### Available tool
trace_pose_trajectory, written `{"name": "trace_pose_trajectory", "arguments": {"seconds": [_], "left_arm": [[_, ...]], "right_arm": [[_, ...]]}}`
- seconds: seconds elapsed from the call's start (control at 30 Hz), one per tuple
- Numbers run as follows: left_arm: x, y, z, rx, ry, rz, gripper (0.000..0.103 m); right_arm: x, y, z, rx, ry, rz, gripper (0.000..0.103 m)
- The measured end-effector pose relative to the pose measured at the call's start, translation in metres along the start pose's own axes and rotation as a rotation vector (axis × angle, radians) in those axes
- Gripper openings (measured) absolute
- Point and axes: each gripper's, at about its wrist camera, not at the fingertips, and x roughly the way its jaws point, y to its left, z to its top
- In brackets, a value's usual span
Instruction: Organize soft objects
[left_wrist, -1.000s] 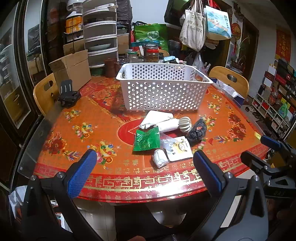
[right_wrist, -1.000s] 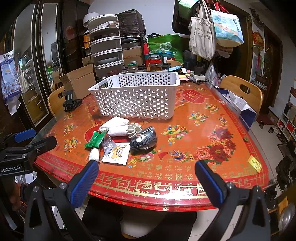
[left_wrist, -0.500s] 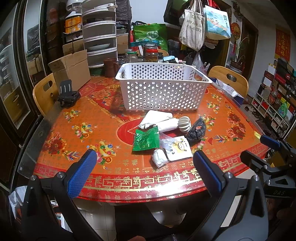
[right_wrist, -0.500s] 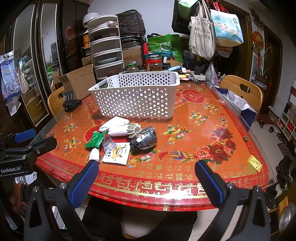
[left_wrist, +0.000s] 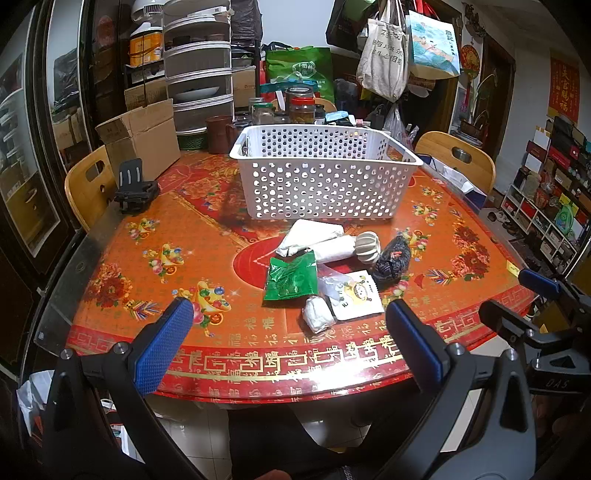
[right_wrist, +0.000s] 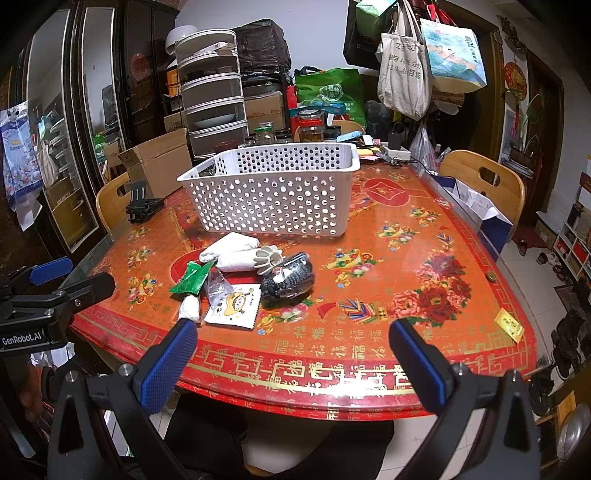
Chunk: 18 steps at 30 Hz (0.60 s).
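Observation:
A white perforated basket (left_wrist: 321, 173) (right_wrist: 273, 192) stands on the red table. In front of it lies a pile of soft items: a white folded cloth (left_wrist: 310, 236) (right_wrist: 229, 245), a white roll with a ribbed end (left_wrist: 365, 245) (right_wrist: 267, 256), a green packet (left_wrist: 290, 278) (right_wrist: 192, 277), a dark knitted bundle (left_wrist: 393, 258) (right_wrist: 290, 278), a cartoon-printed pouch (left_wrist: 356, 295) (right_wrist: 234, 304) and a small white wad (left_wrist: 317, 314) (right_wrist: 189, 308). My left gripper (left_wrist: 288, 343) and right gripper (right_wrist: 291, 354) hang open at the table's near edge, both holding nothing.
A black phone stand (left_wrist: 135, 190) and a cardboard box (left_wrist: 144, 136) sit at the left back. Jars (left_wrist: 301, 109) and a drawer tower (left_wrist: 201, 74) stand behind the basket. Wooden chairs (left_wrist: 458, 160) (left_wrist: 88, 184) flank the table. A yellow card (right_wrist: 509, 325) lies near the right edge.

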Motion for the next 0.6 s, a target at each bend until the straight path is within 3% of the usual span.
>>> {"name": "trace_pose_trajectory", "arguments": {"seconds": [0.37, 0.6], "left_arm": [[0.002, -0.003, -0.001, -0.004, -0.012, -0.019, 0.103], [0.004, 0.009, -0.001, -0.025, -0.101, -0.028, 0.103]], "right_arm": [[-0.001, -0.001, 0.000, 0.004, -0.009, 0.007, 0.103], [0.004, -0.005, -0.001, 0.034, -0.094, -0.007, 0.103]]}}
